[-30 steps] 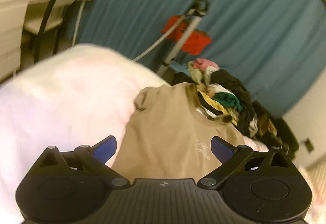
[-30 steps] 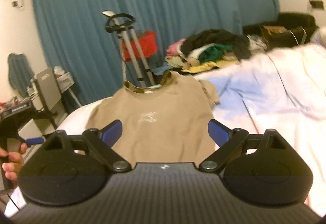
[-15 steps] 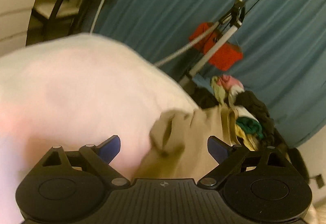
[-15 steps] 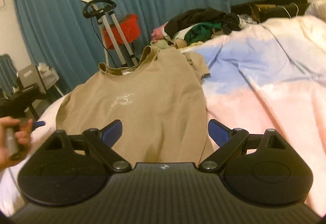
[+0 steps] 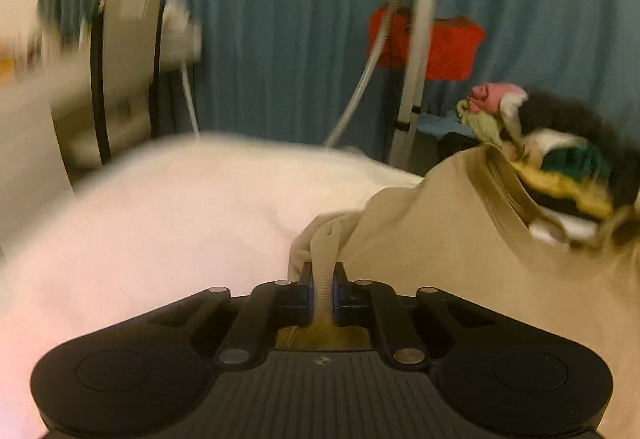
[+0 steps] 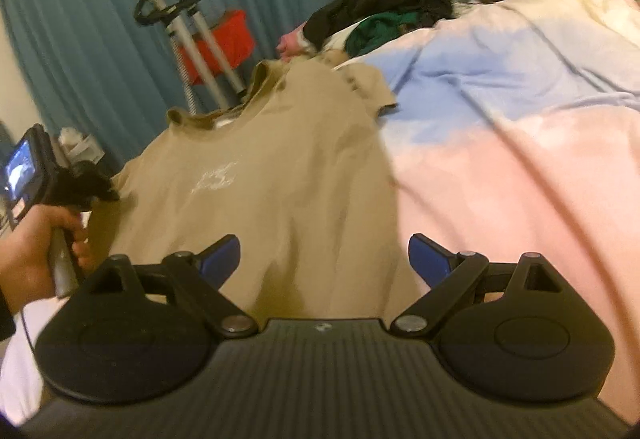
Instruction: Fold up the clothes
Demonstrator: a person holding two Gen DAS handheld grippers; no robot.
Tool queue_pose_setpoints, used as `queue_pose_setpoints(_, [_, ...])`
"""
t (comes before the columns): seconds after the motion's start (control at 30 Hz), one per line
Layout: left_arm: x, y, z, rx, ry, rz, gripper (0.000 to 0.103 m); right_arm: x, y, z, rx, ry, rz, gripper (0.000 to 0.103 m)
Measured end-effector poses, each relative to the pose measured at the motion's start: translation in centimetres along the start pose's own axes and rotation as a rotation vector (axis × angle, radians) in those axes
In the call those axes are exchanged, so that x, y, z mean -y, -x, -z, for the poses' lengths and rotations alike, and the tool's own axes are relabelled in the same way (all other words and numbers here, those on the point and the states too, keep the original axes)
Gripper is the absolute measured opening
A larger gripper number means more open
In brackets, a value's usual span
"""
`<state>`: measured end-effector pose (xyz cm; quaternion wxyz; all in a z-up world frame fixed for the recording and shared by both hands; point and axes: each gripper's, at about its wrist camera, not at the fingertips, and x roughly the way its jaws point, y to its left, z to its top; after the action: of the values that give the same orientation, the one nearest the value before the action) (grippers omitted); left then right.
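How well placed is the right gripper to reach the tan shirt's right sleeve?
Probably yes: the right gripper hovers open over the tan shirt, and its right sleeve lies flat and uncovered ahead on the duvet.

T-shirt (image 6: 280,175) lies flat on the bed (image 6: 520,159), directly ahead of the right gripper (image 6: 324,259) jaws, collar at the far end. Bed cover extends right of those jaws. Left gripper (image 5: 323,293) jaws pinch the shirt's sleeve (image 5: 326,239); shirt body runs ahead and right of them, bare bedding to their left. Clothes pile (image 6: 380,15) sits beyond the collar, at the bed's far edge. Wheeled cart (image 6: 200,39) stands behind the bed, ahead-left of the right jaws, before the curtain (image 6: 100,19).
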<state>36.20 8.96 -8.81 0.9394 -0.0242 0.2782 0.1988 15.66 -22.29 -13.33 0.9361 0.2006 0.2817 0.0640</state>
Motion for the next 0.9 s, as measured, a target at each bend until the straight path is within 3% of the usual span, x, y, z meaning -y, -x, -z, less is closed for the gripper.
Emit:
queue_pose_setpoints(0.1, [4.7,3.1,0.9,0.144,-0.246,0.031,0.005,1.5,1.0,-0.3,0.018,-0.069,0.054,0.092])
queue_pose_setpoints(0.17, [8.2,4.9,2.5,0.207,-0.425,0.093,0.005,2.2,1.2,-0.5,0.024,-0.100,0.080,0.092])
queue_pose_setpoints(0.27, [12.0,6.4,5.4,0.182,-0.617,0.231,0.005,3.4,1.5,-0.8,0.033,-0.145,0.118,0.092])
queue_pose_setpoints(0.33, [13.3,7.6,7.1,0.180,-0.675,0.299,0.014,3.9,1.5,-1.0,0.033,-0.169,0.131,0.092])
queue_pose_setpoints(0.43, [12.5,9.6,7.8,0.197,-0.603,0.387,0.043,4.1,1.5,-0.9,0.017,-0.178,0.121,0.092])
queue_pose_setpoints(0.53, [9.9,10.5,7.4,0.170,-0.491,0.447,0.050,4.0,1.3,-0.9,0.013,-0.175,0.108,0.092])
queue_pose_setpoints(0.6, [7.8,10.5,6.5,0.161,-0.397,0.461,0.061,3.8,0.9,-0.9,0.010,-0.174,0.108,0.092])
queue_pose_setpoints(0.8, [1.3,6.5,2.3,0.108,-0.011,0.406,0.065,3.7,-0.2,-0.9,0.001,-0.165,0.120,0.092])
queue_pose_setpoints(0.9, [0.0,3.1,0.7,0.030,0.123,0.394,0.062,3.7,-0.7,-0.8,0.002,-0.144,0.131,0.092])
